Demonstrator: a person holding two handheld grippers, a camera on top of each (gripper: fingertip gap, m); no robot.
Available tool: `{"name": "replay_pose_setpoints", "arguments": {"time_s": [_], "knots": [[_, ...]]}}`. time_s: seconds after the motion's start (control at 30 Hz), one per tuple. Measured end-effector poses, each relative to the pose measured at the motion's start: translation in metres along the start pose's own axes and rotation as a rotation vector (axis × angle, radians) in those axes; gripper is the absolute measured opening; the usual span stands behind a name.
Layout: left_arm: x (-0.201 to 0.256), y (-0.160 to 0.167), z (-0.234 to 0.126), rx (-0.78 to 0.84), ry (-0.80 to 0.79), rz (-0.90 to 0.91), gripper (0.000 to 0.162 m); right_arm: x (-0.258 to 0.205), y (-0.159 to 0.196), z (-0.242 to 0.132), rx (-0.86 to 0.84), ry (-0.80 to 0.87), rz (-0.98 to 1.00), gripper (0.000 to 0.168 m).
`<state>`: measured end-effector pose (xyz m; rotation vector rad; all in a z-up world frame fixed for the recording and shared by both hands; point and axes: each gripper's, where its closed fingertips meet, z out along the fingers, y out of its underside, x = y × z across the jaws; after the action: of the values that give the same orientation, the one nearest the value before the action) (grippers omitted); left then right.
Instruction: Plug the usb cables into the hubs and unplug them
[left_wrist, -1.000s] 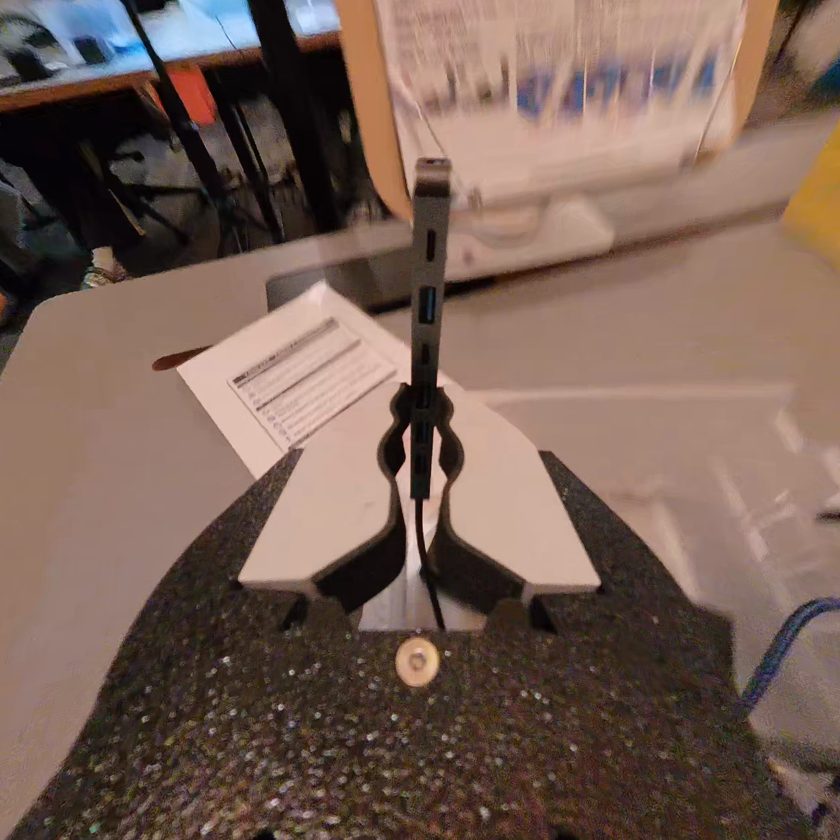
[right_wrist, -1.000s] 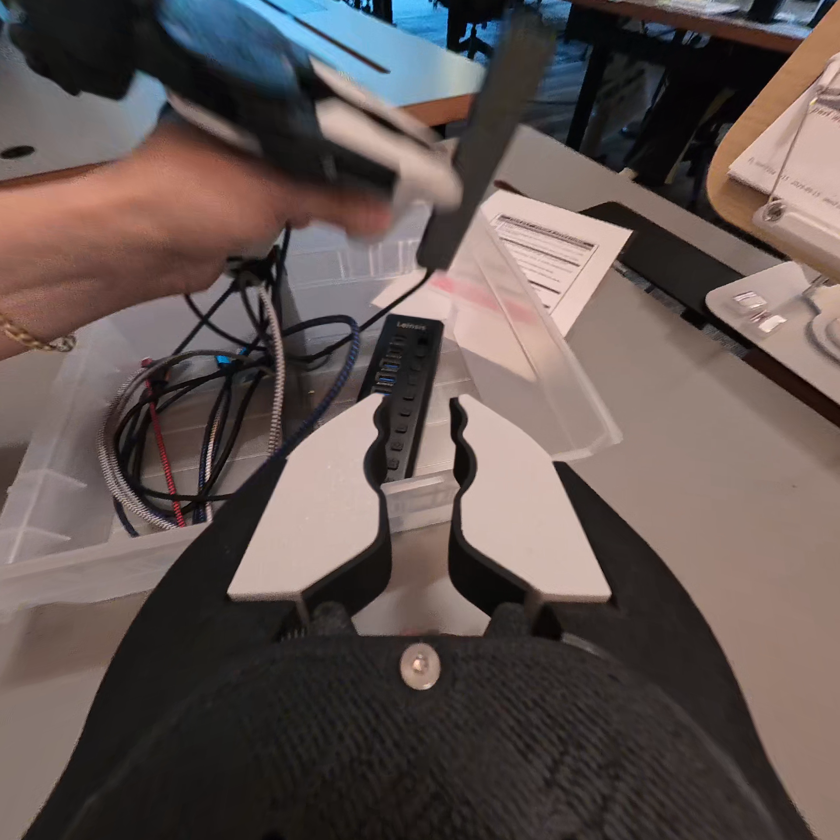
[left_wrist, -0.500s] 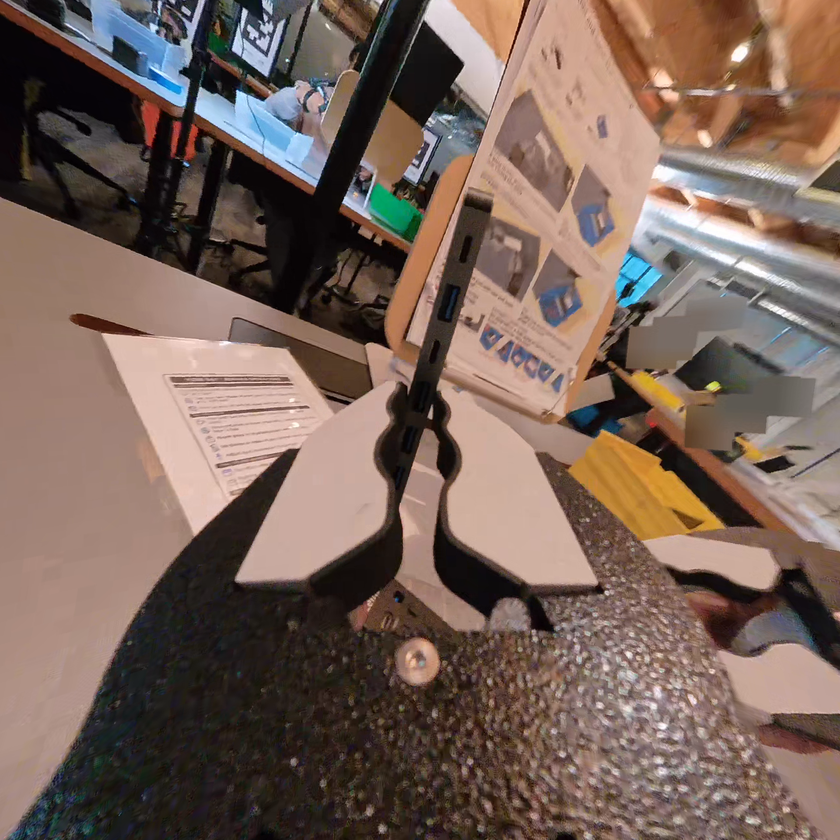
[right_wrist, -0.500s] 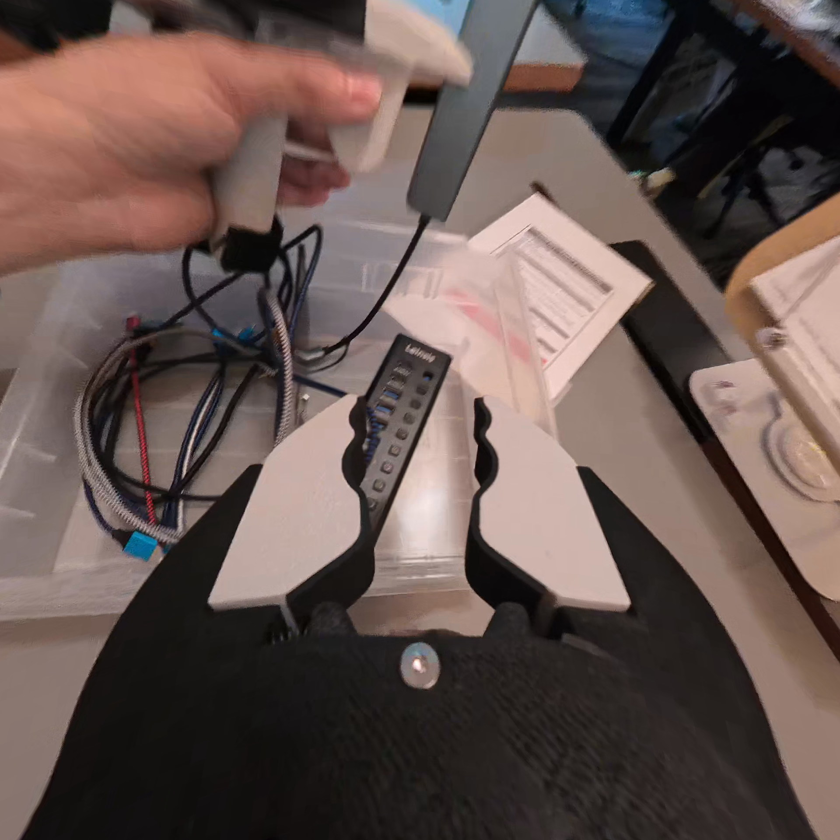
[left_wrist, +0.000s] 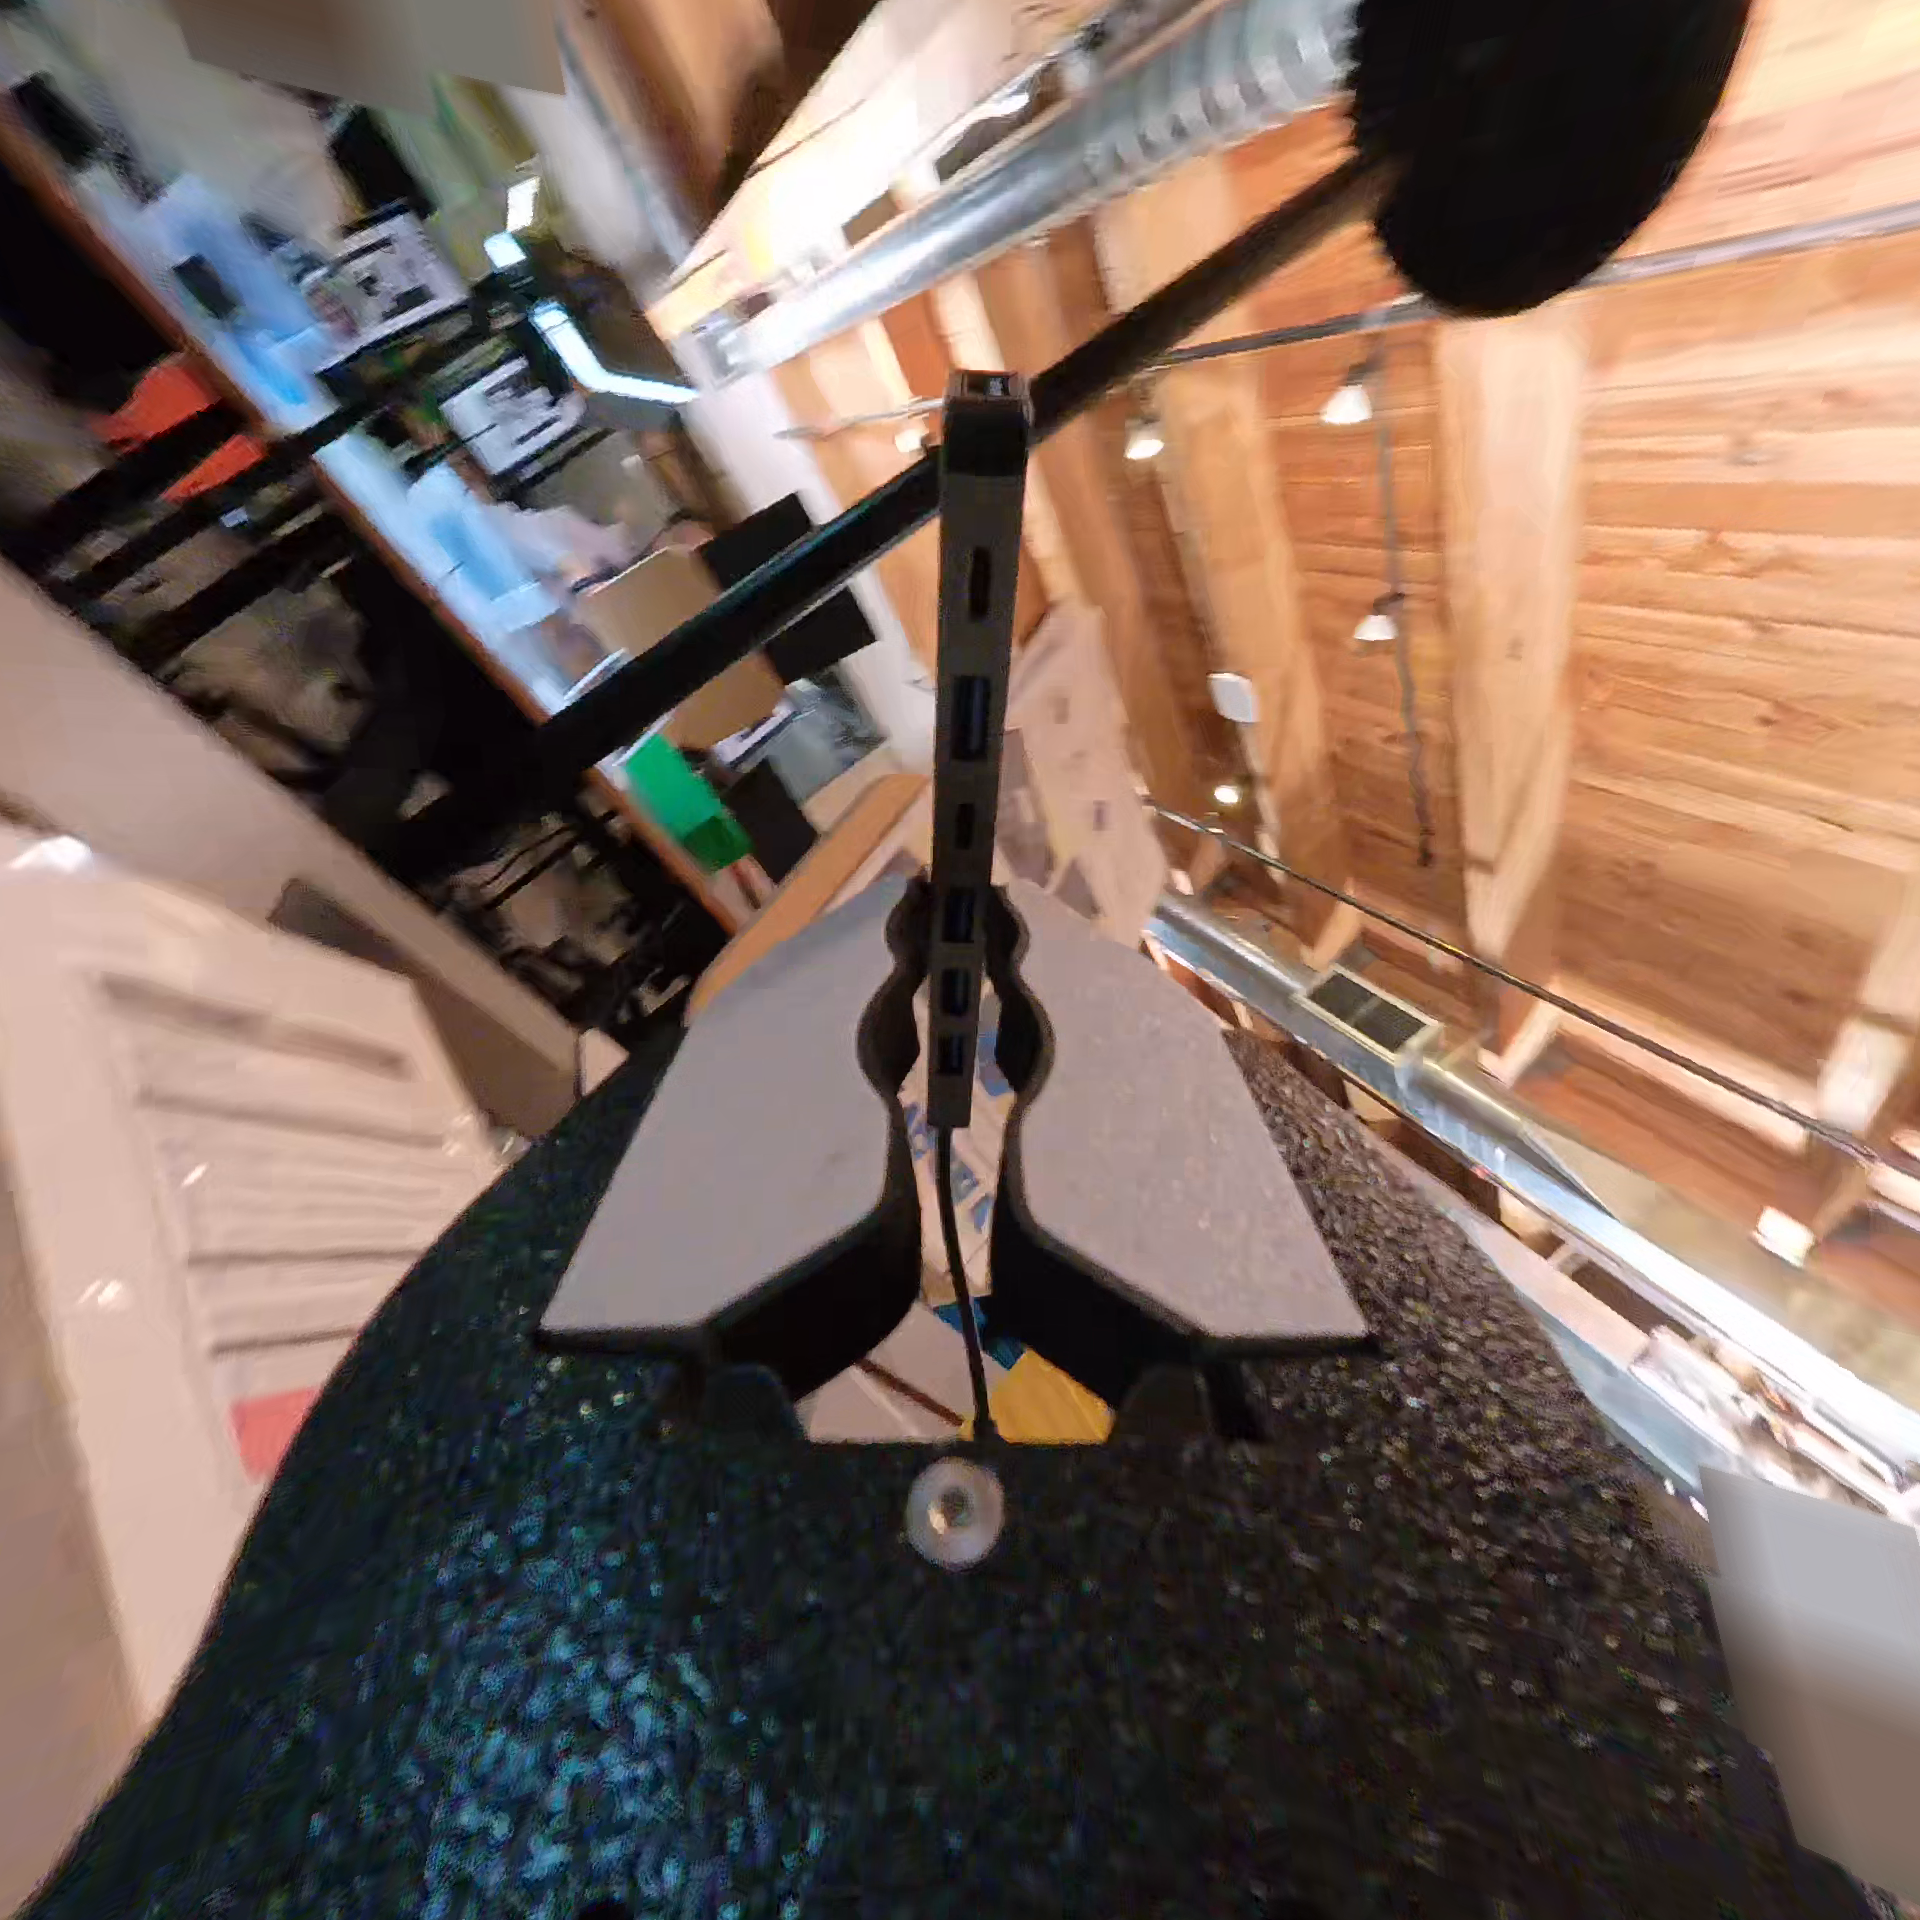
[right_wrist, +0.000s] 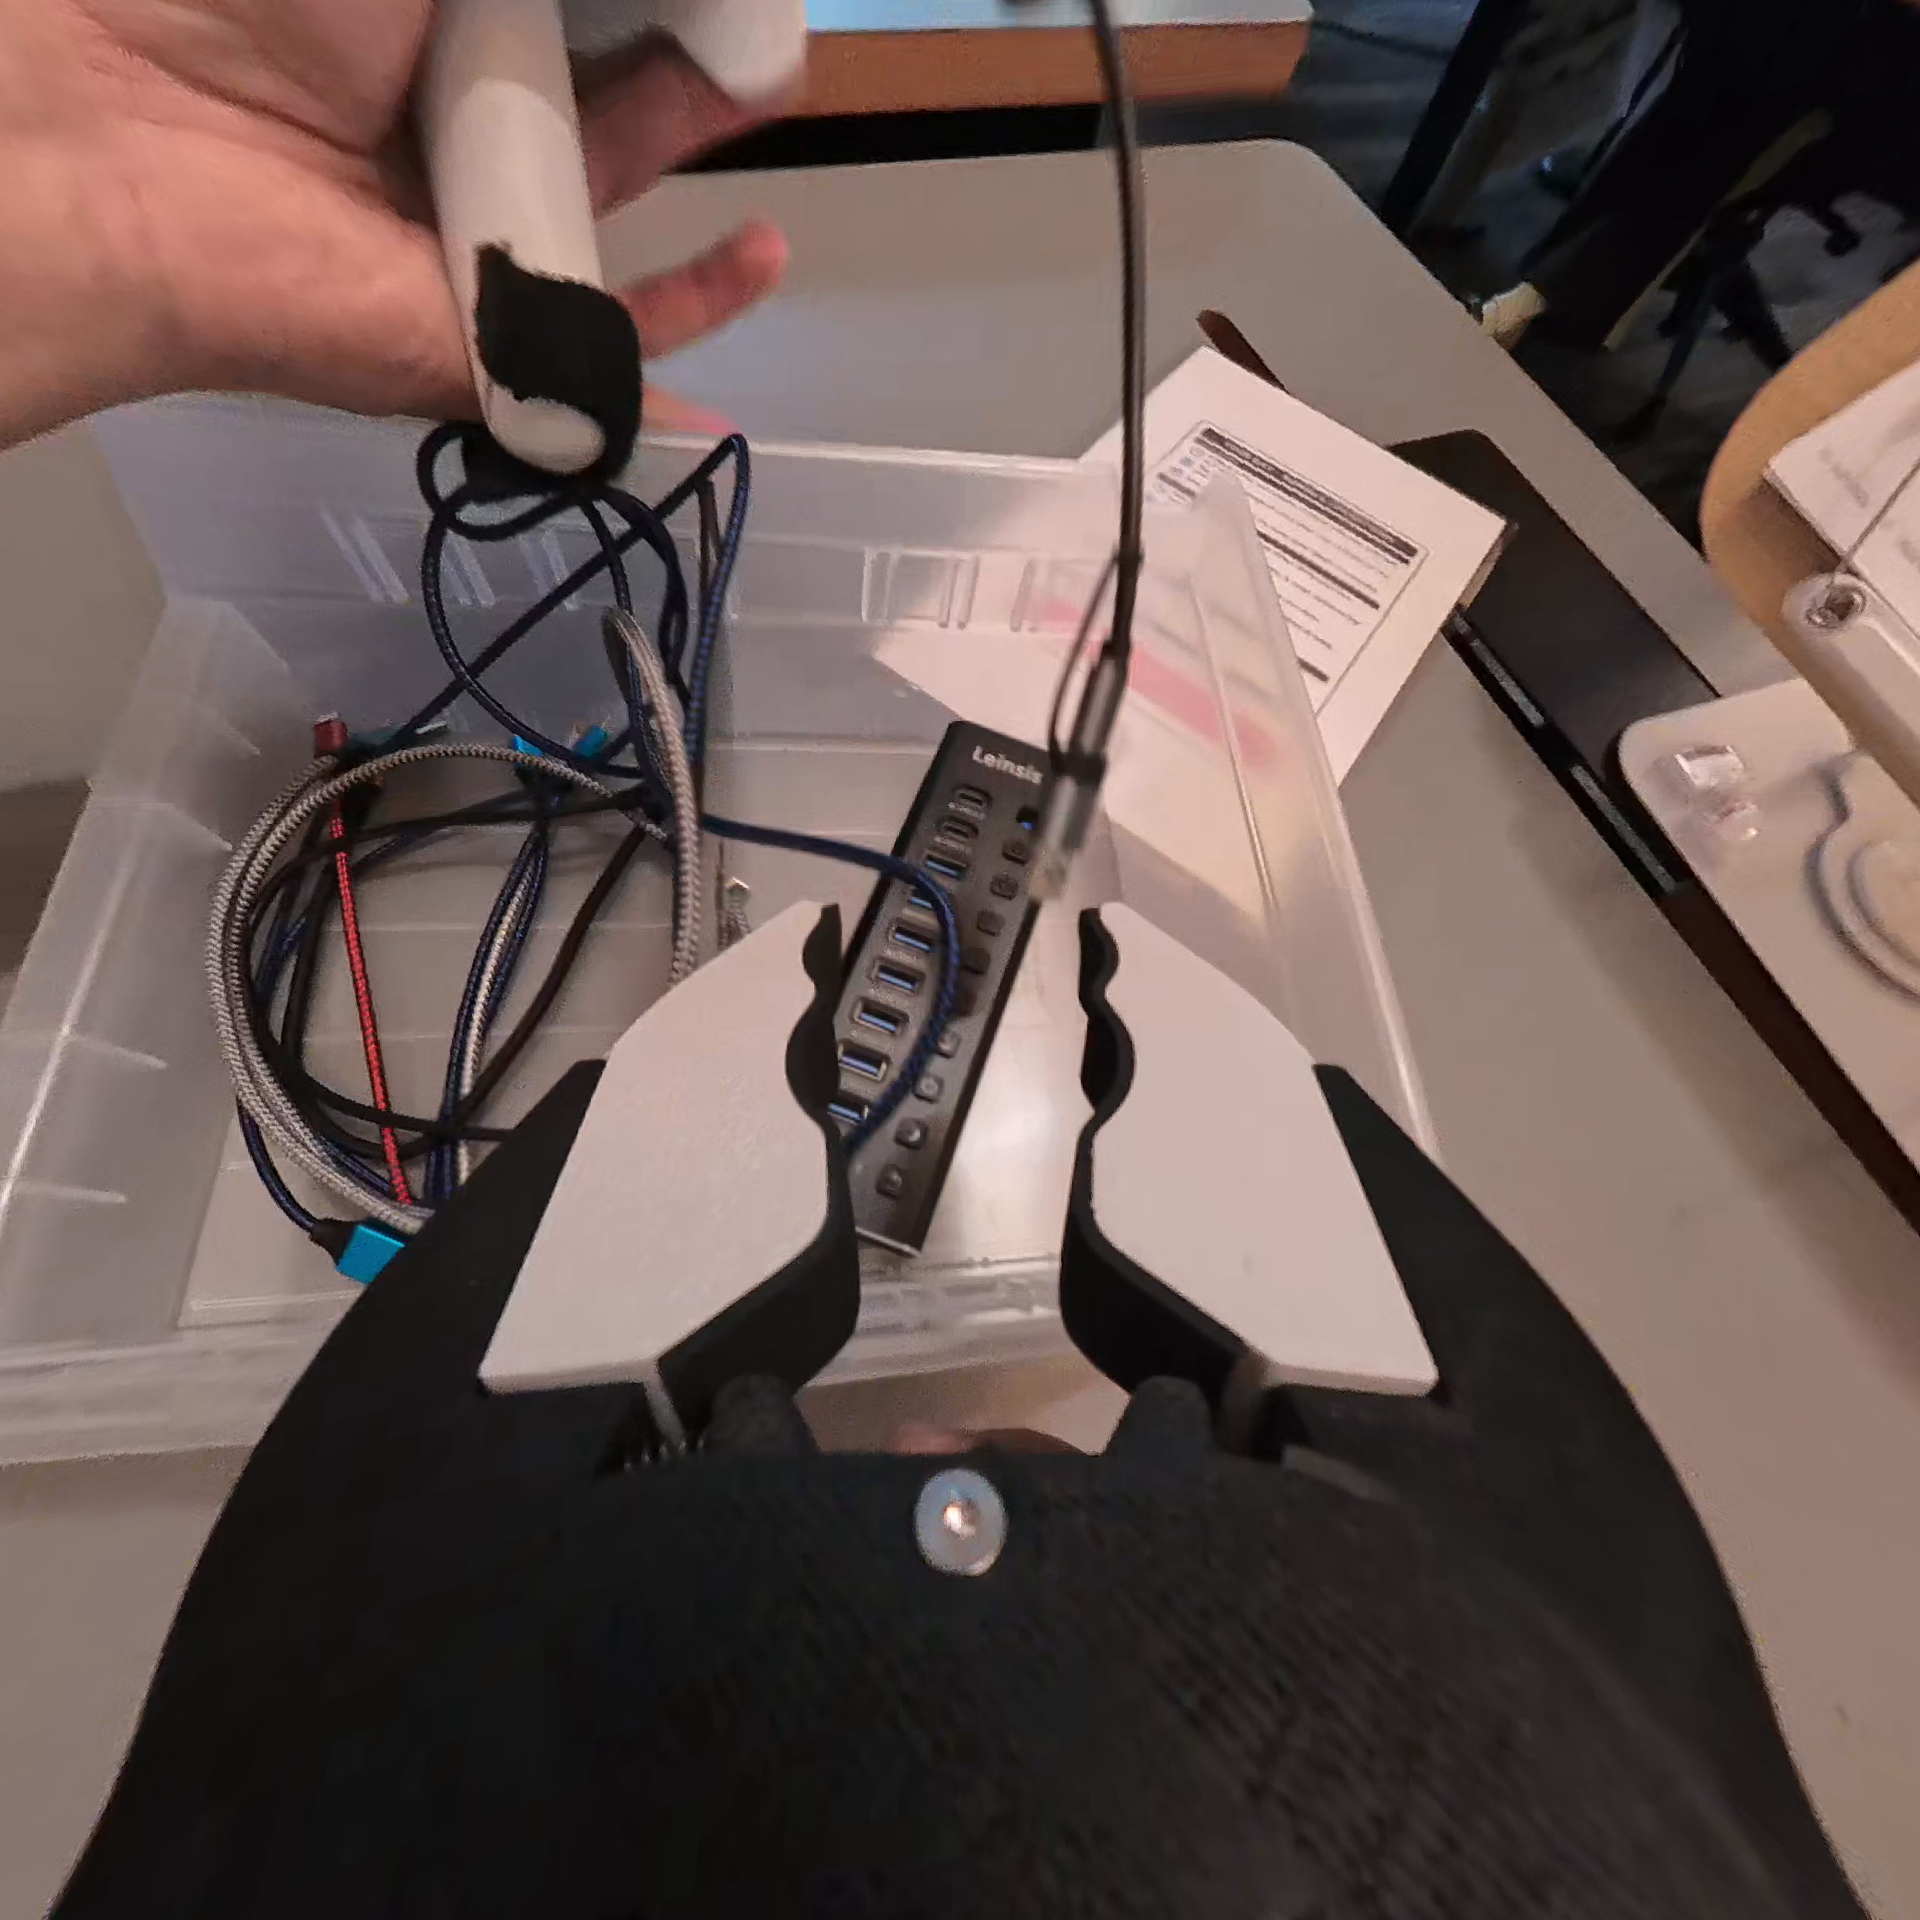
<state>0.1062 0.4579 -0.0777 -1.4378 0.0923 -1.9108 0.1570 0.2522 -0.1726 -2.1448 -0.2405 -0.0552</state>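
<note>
My left gripper (left_wrist: 958, 914) is shut on a slim grey hub (left_wrist: 975, 665), held up on edge and tilted toward the ceiling; its ports face me. The hub's thin black cable (right_wrist: 1127, 312) hangs down in the right wrist view, ending in a small plug (right_wrist: 1070, 821) just above my right gripper (right_wrist: 951, 925). That gripper is open and empty over a black multi-port hub (right_wrist: 961, 997) lying in a clear plastic bin (right_wrist: 125, 935). A tangle of braided usb cables (right_wrist: 436, 935) lies in the bin's left part. A dark blue cable (right_wrist: 894, 883) runs to the black hub.
A hand (right_wrist: 177, 197) holds the left gripper's white handle (right_wrist: 509, 208) at top left of the right wrist view. A printed sheet (right_wrist: 1340, 551) and the bin's clear lid (right_wrist: 1257, 727) lie right of the bin. A black pad (right_wrist: 1558, 623) and white stand base (right_wrist: 1787, 821) are at the right. There is about 25 cm between the tips of the two grippers.
My left gripper has lifted and tilted the grey hub upward, from facing the table to facing the ceiling. The hub has left the right wrist view; only its hanging cable shows. My right jaws opened wider.
</note>
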Motion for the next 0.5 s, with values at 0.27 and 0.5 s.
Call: {"name": "replay_pose_setpoints", "arguments": {"time_s": [0.27,0.5], "knots": [[0.150,-0.024,-0.005,0.029,0.461,0.433,0.009,0.007,0.003,-0.067,0.149,0.157,0.218,0.050],[0.201,0.007,-0.015,-0.415,0.355,1.014,0.009,-0.028,0.053,-0.066,0.069,0.039,0.457,0.045]]}}
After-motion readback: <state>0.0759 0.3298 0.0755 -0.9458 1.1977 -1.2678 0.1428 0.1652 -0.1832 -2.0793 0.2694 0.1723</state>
